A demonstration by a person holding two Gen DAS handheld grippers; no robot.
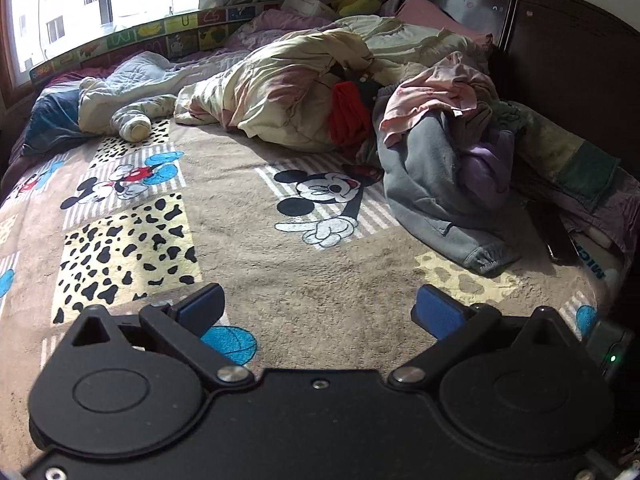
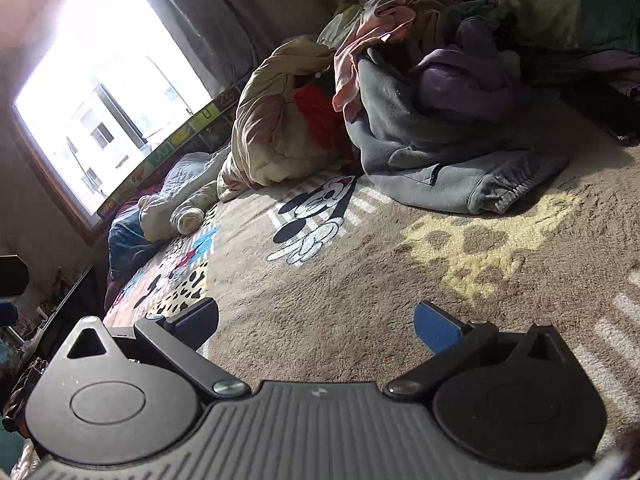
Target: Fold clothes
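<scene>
A heap of unfolded clothes lies at the far right of the bed: grey sweatpants (image 1: pixel 436 196) (image 2: pixel 452 156) in front, a pink garment (image 1: pixel 432 96) (image 2: pixel 360 52) on top, a purple one (image 1: pixel 486 168) (image 2: pixel 468 76) behind, a red one (image 1: pixel 346 114) (image 2: pixel 320 116) to the left. My left gripper (image 1: pixel 318 306) is open and empty, low over the brown Mickey Mouse blanket (image 1: pixel 248 240), well short of the heap. My right gripper (image 2: pixel 316 318) is also open and empty over the same blanket (image 2: pixel 340 300), nearer the sweatpants' cuff.
A crumpled cream quilt (image 1: pixel 288 88) (image 2: pixel 272 128) lies left of the heap. A plush toy (image 1: pixel 132 120) (image 2: pixel 176 212) and pale blue bedding lie near the window (image 1: pixel 80 4). A dark headboard (image 1: pixel 560 48) rises at the right. A dark device with a green light (image 1: pixel 610 350) sits at the bed's right edge.
</scene>
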